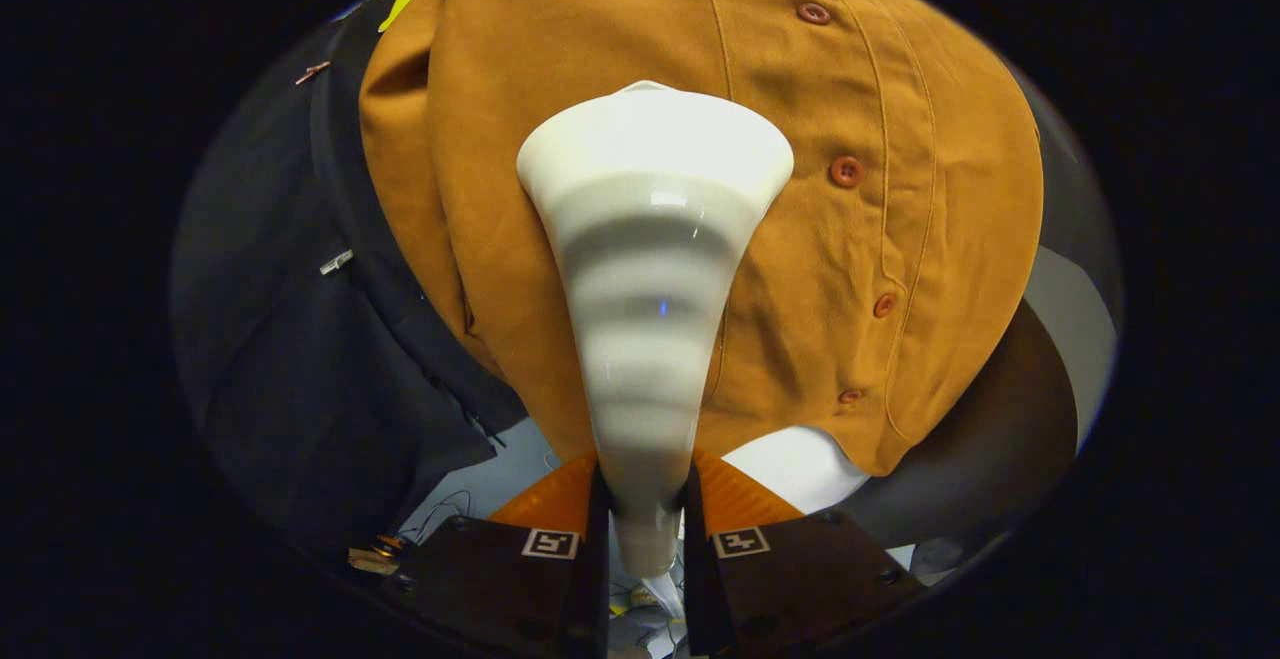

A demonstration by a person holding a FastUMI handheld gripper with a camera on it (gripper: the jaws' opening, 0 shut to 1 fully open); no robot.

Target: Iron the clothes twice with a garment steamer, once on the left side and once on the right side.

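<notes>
One garment steamer (652,269), white, gripped between the two fingers (560,579) of one gripper (645,529). One mustard shirt (850,269) with four buttons (846,171) showing. One dark garment (300,359) beside it.

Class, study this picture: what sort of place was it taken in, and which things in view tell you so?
Probably a staged booth set up for clothes care, not a real laundry room. A mustard buttoned shirt hangs before a dark cloth backdrop, and the tongs are shut on a white garment steamer aimed at the shirt.
</notes>
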